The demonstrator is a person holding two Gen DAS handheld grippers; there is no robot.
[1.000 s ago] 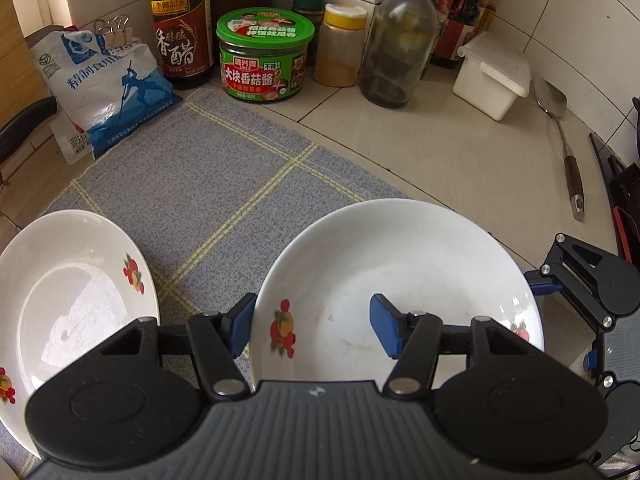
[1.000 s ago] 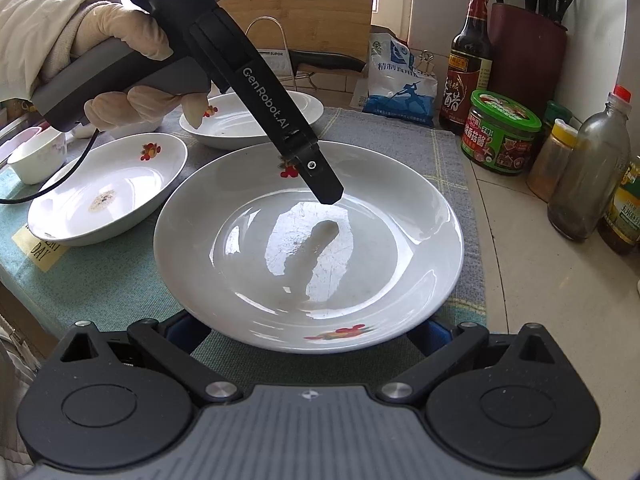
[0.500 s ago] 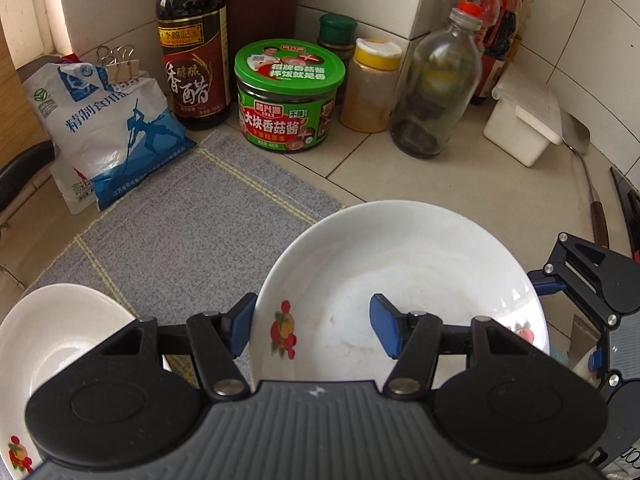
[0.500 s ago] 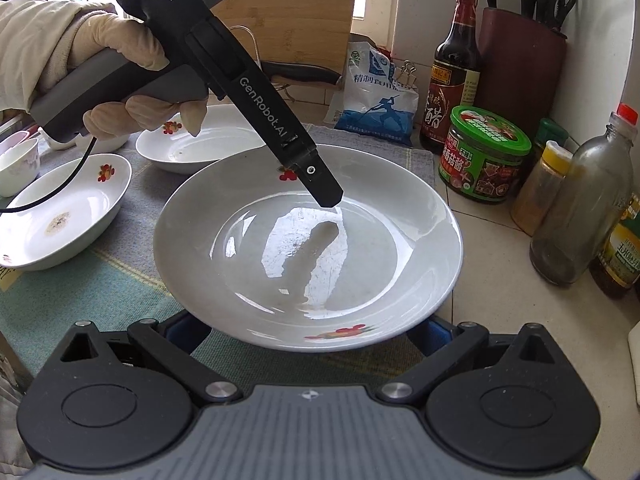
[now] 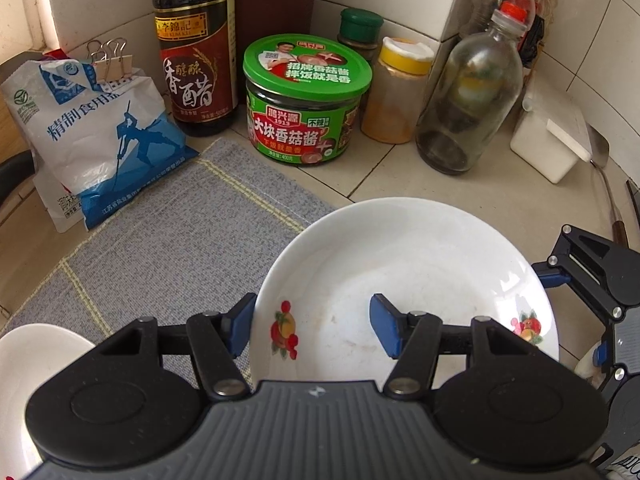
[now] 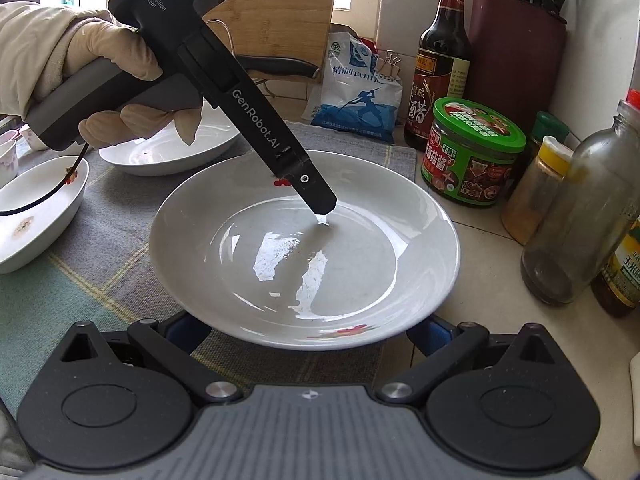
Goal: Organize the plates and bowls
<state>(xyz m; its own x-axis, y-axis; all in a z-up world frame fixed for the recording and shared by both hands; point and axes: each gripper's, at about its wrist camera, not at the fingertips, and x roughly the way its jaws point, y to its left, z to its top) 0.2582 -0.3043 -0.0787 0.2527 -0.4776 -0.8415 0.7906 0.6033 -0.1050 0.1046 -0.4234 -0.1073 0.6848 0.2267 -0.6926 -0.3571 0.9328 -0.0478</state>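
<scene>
A white deep plate (image 5: 420, 280) with fruit prints hangs above the edge of the grey mat (image 5: 160, 240). My left gripper (image 5: 312, 330) is shut on its rim, one blue pad outside and one inside. In the right wrist view the same plate (image 6: 280, 264) fills the middle, and the left gripper's inner finger (image 6: 316, 196) presses on its inside. My right gripper (image 6: 306, 328) stands wide open, its fingers under the near rim and its pads hidden. A gloved hand (image 6: 120, 64) holds the left gripper. The right gripper (image 5: 572, 314) also shows at the plate's right edge.
A second plate (image 6: 168, 152) and a third one (image 6: 32, 216) lie on the mat to the left. At the back stand a vinegar bottle (image 5: 192, 48), a green-lidded jar (image 5: 304, 100), a yellow-capped jar (image 5: 396, 92), a glass bottle (image 5: 468, 96) and a salt bag (image 5: 100, 128). A white box (image 5: 548, 144) sits at the right.
Both grippers have carried the plate toward the jars and bottles at the back. The other plates have slid off to the left of both views. The grip looks the same.
</scene>
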